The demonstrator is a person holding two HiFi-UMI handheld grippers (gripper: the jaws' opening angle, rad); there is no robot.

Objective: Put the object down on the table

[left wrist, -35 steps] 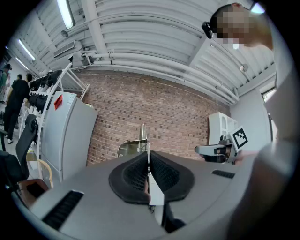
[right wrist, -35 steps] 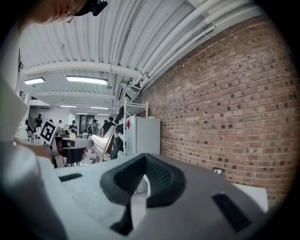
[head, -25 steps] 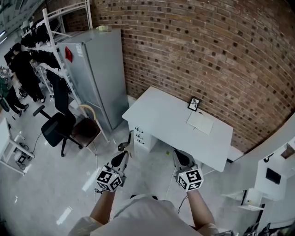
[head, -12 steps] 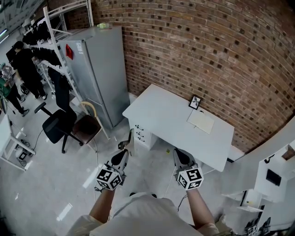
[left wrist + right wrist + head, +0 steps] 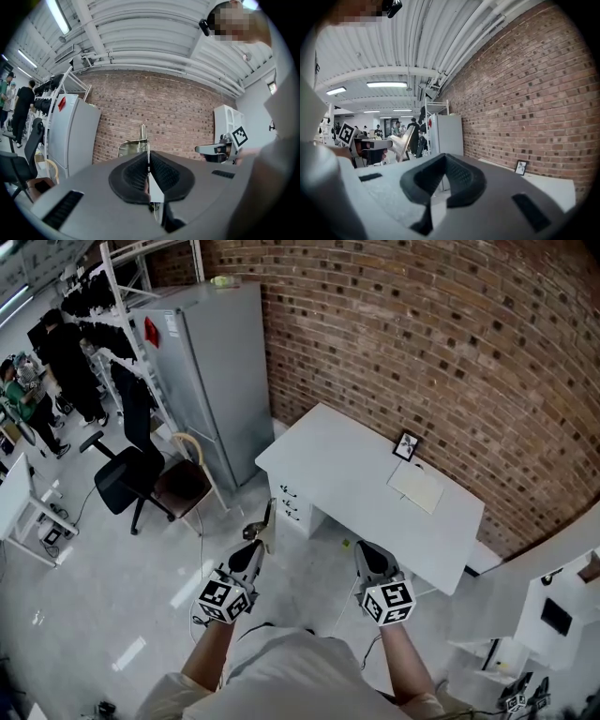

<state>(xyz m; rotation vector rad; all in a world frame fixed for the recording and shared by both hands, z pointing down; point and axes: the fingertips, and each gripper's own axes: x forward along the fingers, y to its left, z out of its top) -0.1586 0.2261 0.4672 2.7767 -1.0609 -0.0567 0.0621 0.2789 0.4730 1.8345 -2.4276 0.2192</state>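
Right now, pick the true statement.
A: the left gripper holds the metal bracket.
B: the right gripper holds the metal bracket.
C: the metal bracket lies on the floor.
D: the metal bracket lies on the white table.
A: the left gripper is shut on the thin metal bracket, held in the air short of the white table, while the right gripper has nothing between its jaws.

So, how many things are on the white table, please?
2: a small framed picture at the wall-side edge of the table, and a pale notebook right beside it. Nothing seems hidden.
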